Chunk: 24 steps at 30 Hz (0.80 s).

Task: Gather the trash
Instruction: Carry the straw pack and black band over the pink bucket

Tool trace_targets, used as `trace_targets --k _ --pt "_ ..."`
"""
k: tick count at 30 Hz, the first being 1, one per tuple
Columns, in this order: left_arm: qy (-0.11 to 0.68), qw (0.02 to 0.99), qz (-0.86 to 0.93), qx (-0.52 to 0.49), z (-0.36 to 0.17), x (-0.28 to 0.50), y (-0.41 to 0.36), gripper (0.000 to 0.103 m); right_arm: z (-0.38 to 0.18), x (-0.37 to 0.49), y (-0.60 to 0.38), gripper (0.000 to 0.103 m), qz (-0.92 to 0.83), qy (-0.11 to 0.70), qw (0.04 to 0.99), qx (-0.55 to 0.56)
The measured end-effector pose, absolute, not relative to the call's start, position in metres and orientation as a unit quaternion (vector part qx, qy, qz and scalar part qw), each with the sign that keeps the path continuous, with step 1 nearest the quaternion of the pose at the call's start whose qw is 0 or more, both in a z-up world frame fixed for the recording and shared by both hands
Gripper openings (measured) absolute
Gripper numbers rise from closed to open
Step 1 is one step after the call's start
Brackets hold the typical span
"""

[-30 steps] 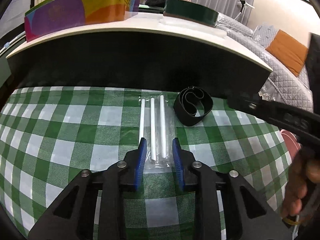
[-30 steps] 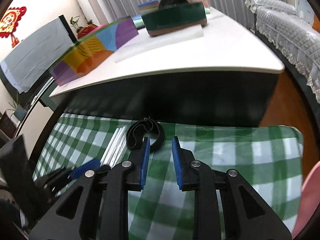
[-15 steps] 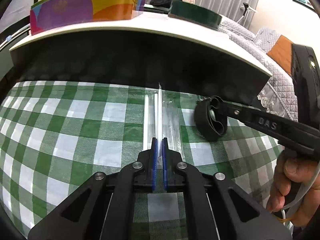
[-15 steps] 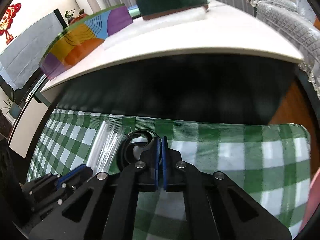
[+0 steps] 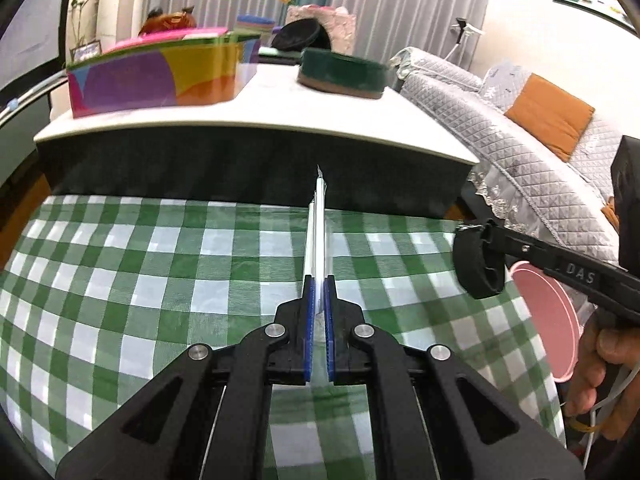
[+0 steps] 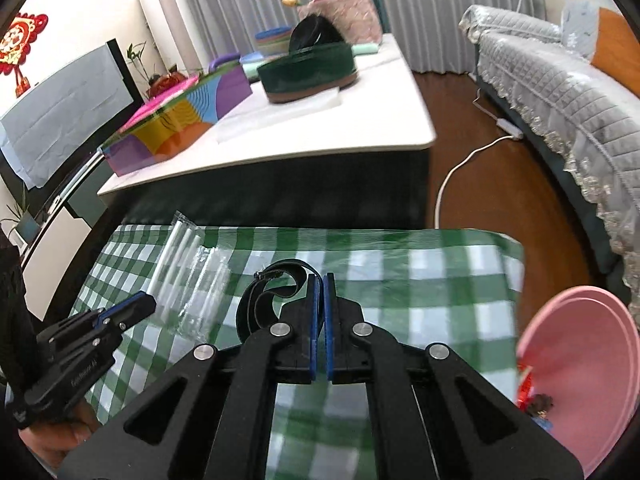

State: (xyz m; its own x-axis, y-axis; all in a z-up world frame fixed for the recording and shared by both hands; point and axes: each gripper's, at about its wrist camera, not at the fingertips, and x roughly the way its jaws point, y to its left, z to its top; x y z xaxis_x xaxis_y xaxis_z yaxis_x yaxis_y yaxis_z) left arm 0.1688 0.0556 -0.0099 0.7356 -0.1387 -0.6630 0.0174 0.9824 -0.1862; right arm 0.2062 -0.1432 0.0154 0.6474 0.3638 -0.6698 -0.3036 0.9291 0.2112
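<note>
Both tongs risen since a second ago, left tongs (image 5: 318, 300) clamping one three-straw packet (image 5: 319, 232), right tongs (image 6: 319, 300) clamping one black strap loop (image 6: 266, 296), one pink bin (image 6: 580, 364) beside tabletop (image 6: 420, 276).

Your left gripper (image 5: 319, 300) occupies the lower centre, its blue pads closed on a clear packet of white straws (image 5: 318, 236) that projects forward, edge-on, over the green-and-white checked cloth (image 5: 160, 264) toward the far edge. At the right edge of the cloth, your right gripper (image 5: 486, 258) enters from the right, pinching a coiled black strap (image 5: 476, 266) held clear of the cloth; your hand (image 5: 600, 376) grips its handle. A pink bin (image 5: 548, 312) stands just beyond the cloth's right edge. Behind the far edge rises a white-topped table (image 5: 320, 108) bearing a multicoloured box (image 5: 156, 76) near its left edge and a dark green round tin (image 5: 344, 74) toward its right. A grey quilted sofa (image 5: 520, 148) with an orange cushion (image 5: 552, 116) fills the upper right.
</note>
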Motion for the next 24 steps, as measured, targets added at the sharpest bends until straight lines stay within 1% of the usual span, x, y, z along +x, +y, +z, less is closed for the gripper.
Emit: trace_targets --k 7,17,21,24 --pt "0.342 0.936 -0.060 -0.063 0.012 0.140 0.042 0.005 0.042 0.169 -0.182 0.003 0.166 0.352 0.920 0.050" --pt "0.310 0.946 -0.082 -0.046 0.041 0.104 0.024 0.005 0.084 0.126 -0.224 0.003 0.162 0.311 0.936 0.034" --pt "0.306 0.947 -0.090 -0.041 0.043 0.093 0.017 0.005 0.089 0.110 -0.231 0.003 0.170 0.298 0.939 0.030" --pt "0.304 0.947 -0.094 -0.032 0.043 0.085 0.010 0.005 0.082 0.101 -0.237 0.003 0.173 0.292 0.940 0.040"
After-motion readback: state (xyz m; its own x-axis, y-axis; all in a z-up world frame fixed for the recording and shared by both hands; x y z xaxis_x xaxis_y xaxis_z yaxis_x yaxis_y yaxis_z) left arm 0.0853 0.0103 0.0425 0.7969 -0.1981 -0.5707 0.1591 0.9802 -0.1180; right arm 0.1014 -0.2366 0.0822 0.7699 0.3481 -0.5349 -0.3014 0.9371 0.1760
